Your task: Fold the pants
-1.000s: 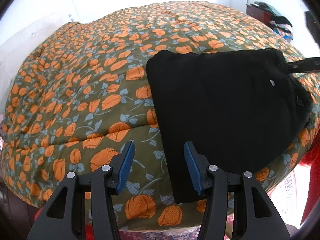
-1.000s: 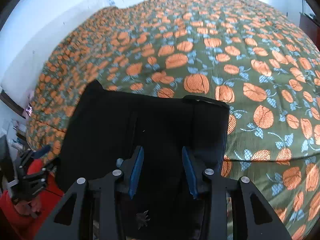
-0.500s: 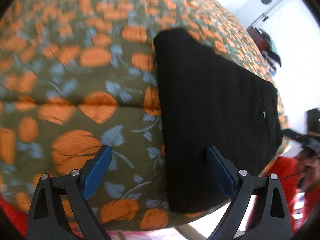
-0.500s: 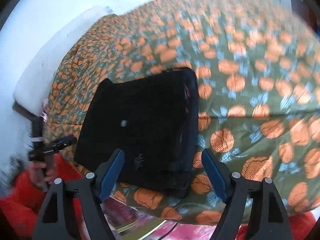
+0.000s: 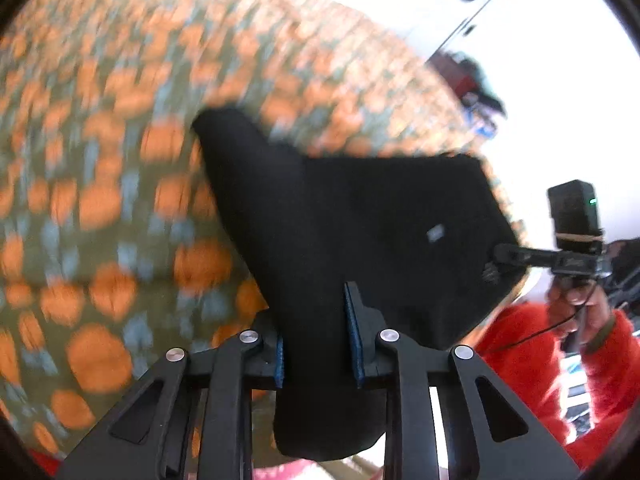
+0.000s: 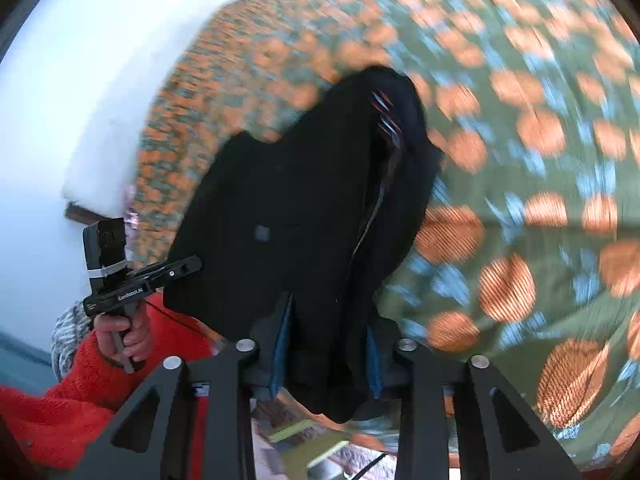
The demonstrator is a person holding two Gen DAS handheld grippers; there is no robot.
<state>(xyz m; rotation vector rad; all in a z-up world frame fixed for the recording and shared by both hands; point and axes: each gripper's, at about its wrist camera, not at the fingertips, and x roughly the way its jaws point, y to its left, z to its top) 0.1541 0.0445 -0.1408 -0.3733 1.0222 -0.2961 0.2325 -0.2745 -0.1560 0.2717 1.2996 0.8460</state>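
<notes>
The folded black pants (image 5: 360,216) (image 6: 300,184) lie on an orange-flowered green bedspread (image 5: 100,160) (image 6: 520,160), their near edge raised off it. My left gripper (image 5: 314,320) holds the near left corner: black cloth fills the gap between its blue pads while the jaws are closing. My right gripper (image 6: 326,328) grips the near right corner the same way, with its jaws closing on cloth. Each gripper shows at the pants' edge in the other's view: the right gripper (image 5: 504,256) and the left gripper (image 6: 188,266). Both views are motion-blurred.
A person's red sleeves (image 5: 540,360) (image 6: 80,380) and hands are behind the grippers at the bed's near edge. A dark dresser with piled clothes (image 5: 472,80) stands by the far wall. Floor shows below the bed edge (image 6: 304,436).
Both grippers opened wide over the pants' near corners, then closed on the cloth. The near edge has come up off the bedspread, and both views have swung.
</notes>
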